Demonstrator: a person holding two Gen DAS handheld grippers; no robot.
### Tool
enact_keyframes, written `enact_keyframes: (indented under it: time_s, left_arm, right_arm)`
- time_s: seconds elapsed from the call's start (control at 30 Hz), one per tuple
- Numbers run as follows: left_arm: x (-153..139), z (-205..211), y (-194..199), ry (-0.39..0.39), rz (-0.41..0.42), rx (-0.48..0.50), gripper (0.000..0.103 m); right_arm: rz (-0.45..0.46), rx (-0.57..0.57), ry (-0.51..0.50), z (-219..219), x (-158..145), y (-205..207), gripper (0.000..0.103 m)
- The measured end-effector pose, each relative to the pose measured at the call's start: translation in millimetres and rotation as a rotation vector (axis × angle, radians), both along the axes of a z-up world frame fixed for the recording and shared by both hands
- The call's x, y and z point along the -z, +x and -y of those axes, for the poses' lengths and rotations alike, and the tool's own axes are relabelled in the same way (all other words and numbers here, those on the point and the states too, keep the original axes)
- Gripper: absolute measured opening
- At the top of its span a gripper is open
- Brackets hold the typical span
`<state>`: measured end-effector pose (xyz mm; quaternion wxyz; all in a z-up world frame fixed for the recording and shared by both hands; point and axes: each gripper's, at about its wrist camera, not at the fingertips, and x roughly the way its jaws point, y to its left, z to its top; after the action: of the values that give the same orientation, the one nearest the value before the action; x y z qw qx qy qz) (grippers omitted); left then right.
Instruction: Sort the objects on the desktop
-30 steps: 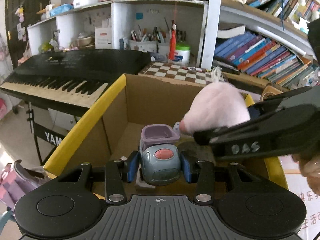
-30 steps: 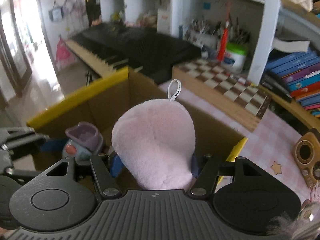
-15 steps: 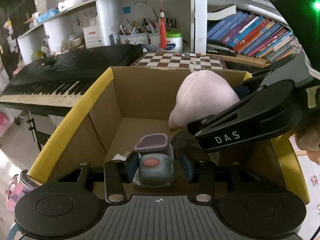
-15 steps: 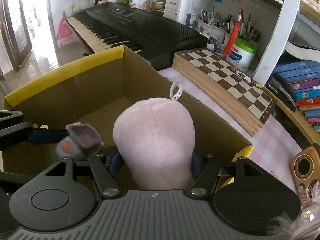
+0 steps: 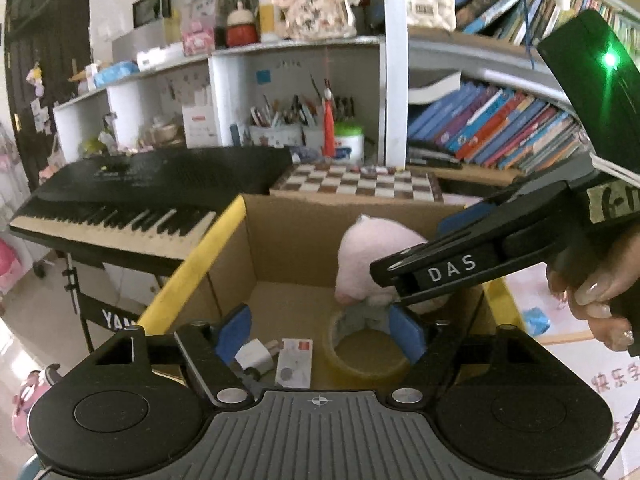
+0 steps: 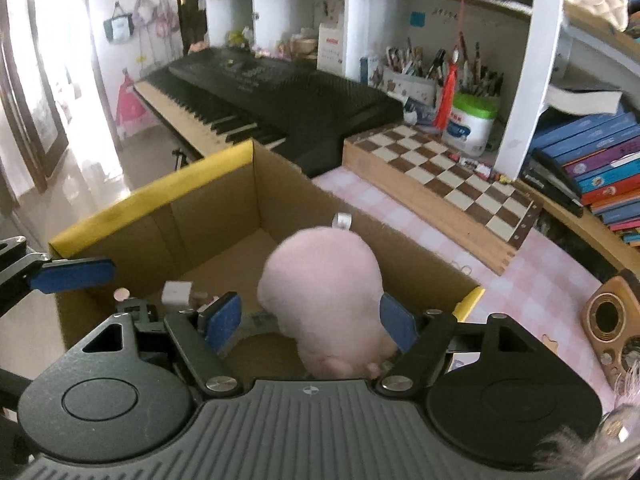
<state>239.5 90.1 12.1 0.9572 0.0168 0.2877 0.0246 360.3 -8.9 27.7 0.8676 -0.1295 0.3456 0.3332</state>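
Both claws, left (image 5: 320,330) and right (image 6: 310,320), just opened over cardboard box (image 6: 216,208).

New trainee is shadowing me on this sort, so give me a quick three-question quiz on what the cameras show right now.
1. True or false: the pink plush is in the cardboard box.
2. What lies on the desk just behind the box? A) chessboard B) laptop C) dinner plate
3. Is the left gripper gripping anything?

Key:
1. True.
2. A.
3. No. It is open, its jaws have just been opening, and its pads press on nothing.
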Motion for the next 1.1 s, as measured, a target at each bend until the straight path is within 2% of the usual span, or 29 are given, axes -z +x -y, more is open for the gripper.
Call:
enact_keyframes:
  time_s: [0.23, 0.57, 1.1]
  left_arm:
    - [-16, -4, -19, -0.012, 0.062, -0.008, 0.082]
    - [-35, -13, -53, -0.048, 0.135, -0.026, 0.086]
    - [-42, -21, -102, -0.085, 0.150, 0.022, 0.086]
  right_arm:
    - [0.062, 0.064, 0.040, 16, -20, -22, 0.075]
    - [0.121, 0.221, 0.117, 55, -41, -61, 0.075]
    - [0.132, 0.400, 0.144, 102, -42, -141, 0.075]
